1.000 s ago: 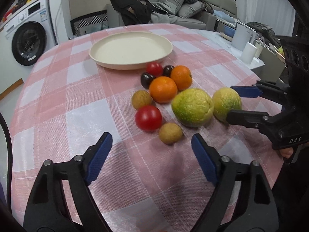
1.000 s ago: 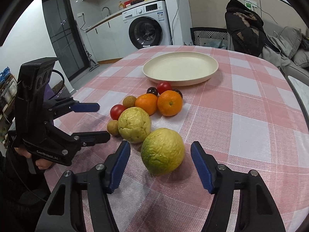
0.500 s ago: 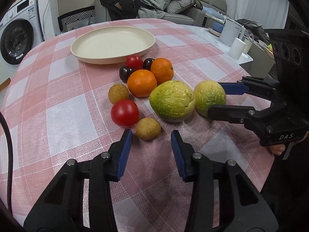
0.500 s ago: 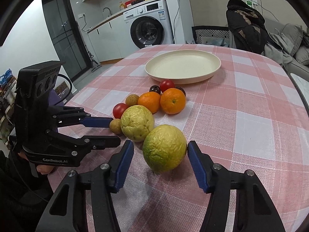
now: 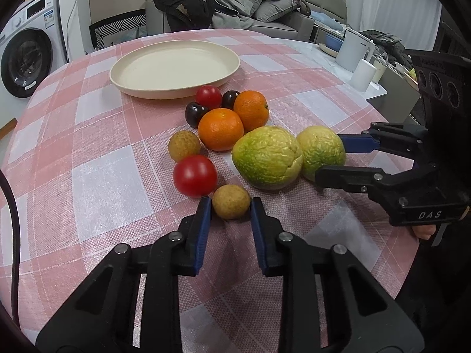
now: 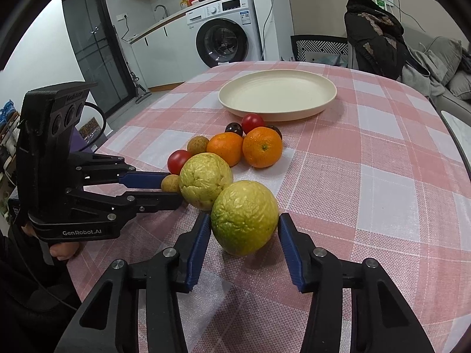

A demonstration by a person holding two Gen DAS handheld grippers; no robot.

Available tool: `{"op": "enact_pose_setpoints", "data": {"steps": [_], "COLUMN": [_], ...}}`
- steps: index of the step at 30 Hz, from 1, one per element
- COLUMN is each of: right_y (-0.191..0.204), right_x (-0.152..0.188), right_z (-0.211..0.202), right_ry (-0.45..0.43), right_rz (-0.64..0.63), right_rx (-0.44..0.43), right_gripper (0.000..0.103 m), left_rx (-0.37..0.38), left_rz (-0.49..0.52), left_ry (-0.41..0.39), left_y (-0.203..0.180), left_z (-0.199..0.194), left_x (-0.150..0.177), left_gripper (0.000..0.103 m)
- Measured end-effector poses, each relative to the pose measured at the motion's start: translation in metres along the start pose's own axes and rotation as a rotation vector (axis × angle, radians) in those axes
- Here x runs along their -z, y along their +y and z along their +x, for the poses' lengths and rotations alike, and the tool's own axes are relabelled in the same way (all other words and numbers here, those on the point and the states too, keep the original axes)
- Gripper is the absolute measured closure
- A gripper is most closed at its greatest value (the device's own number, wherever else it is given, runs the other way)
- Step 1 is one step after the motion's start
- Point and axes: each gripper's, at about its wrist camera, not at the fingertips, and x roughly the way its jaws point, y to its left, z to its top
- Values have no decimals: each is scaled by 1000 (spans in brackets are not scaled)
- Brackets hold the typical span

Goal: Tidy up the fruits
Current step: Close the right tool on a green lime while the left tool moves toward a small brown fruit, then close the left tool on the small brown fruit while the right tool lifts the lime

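Two claws are working at once here, each lined up on its own fruit. Our left claw [image 5: 230, 207] has its blue pads either side of the small tan fruit [image 5: 231, 201] at the near edge of the cluster; the pads look just about touching it, but we cannot tell whether they are pressing yet. We chose that fruit, we judge, because it lies nearest and nothing blocks the approach, though the red tomato [image 5: 195, 175] sits just beside the left pad and could be nudged.

Our right claw [image 6: 245, 226] straddles the nearer green-yellow citrus [image 6: 245, 217], which rests on the surface. The left pad seems to meet the skin while a thin gap shows at the right pad, so we read it as nearly closed but not gripping. This citrus touches the second green-yellow citrus [image 6: 205, 180], so lifting it may set that one rolling.

Behind them sit two oranges [image 5: 220, 128], a second tan fruit [image 5: 184, 145], another tomato [image 5: 208, 96] and two dark plums [image 5: 195, 112], all bunched close together on the pink checked cloth [image 5: 88, 158]. The cream plate [image 5: 175, 67] stands empty just beyond the cluster, presumably the destination, so no fruit has been organized yet.
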Motion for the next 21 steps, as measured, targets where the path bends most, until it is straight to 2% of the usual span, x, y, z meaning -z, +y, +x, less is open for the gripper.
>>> {"op": "enact_pose_setpoints", "data": {"steps": [10, 16, 18, 21], "right_y": [1, 4, 3, 1], "right_x": [-3, -7, -7, -7], "right_z": [-14, -12, -8, 1], "right_ry": [-61, -41, -19, 8], "right_rz": [-17, -40, -33, -23], "right_rx": [0, 11, 5, 8], "right_gripper": [59, 59, 55, 55], "left_rx": [20, 20, 19, 20], "left_rz": [12, 7, 8, 9], "left_ry": [-84, -91, -91, -92], "left_y": [1, 2, 3, 3], "left_z": [-21, -26, -27, -28], "left_x": [-1, -3, -3, -3], "left_gripper": [79, 79, 79, 79]}}
